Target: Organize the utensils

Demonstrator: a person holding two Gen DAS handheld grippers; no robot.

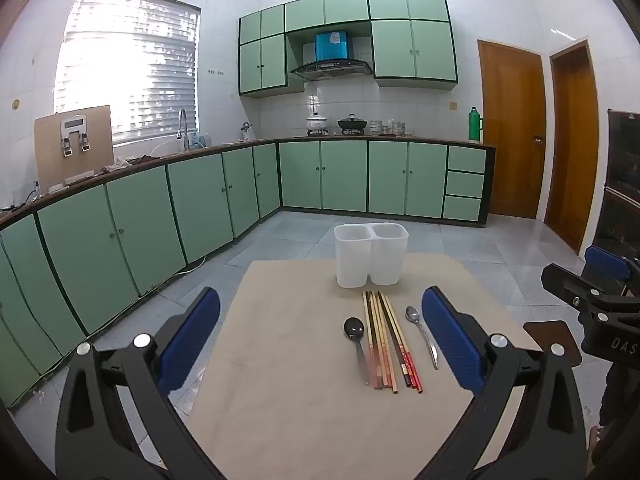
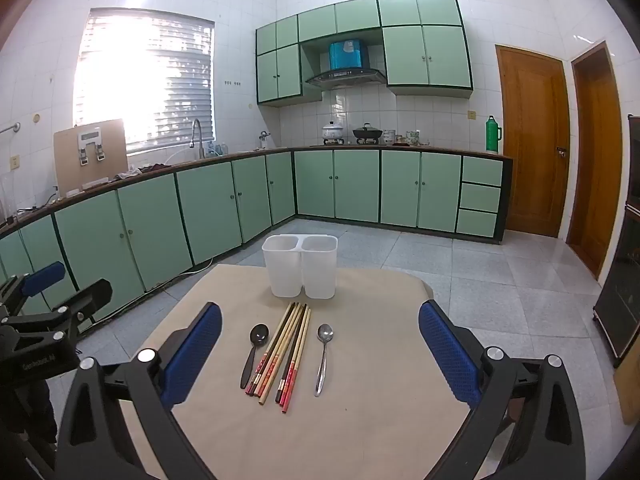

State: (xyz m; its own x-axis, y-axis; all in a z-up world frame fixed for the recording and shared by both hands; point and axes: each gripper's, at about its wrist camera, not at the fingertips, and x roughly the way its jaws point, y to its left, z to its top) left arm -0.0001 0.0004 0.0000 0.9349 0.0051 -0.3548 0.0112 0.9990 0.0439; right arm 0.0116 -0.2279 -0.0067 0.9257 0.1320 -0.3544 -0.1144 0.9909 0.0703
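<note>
A white two-compartment utensil holder (image 1: 371, 255) (image 2: 301, 266) stands upright at the far side of a beige table (image 1: 296, 392) (image 2: 376, 400); both compartments look empty. In front of it lie several chopsticks (image 1: 389, 344) (image 2: 285, 354) in a bundle, a dark spoon (image 1: 357, 340) (image 2: 253, 350) on their left and a silver spoon (image 1: 421, 332) (image 2: 323, 354) on their right. My left gripper (image 1: 320, 336) is open and empty, above the table's near side. My right gripper (image 2: 320, 344) is open and empty, also short of the utensils. Each gripper shows at the edge of the other's view.
The table stands on a grey tiled floor (image 2: 460, 264). Green cabinets (image 1: 160, 216) with a counter run along the left and back walls. Two wooden doors (image 2: 532, 140) are at the right. A dark cabinet (image 2: 624, 280) stands at the far right.
</note>
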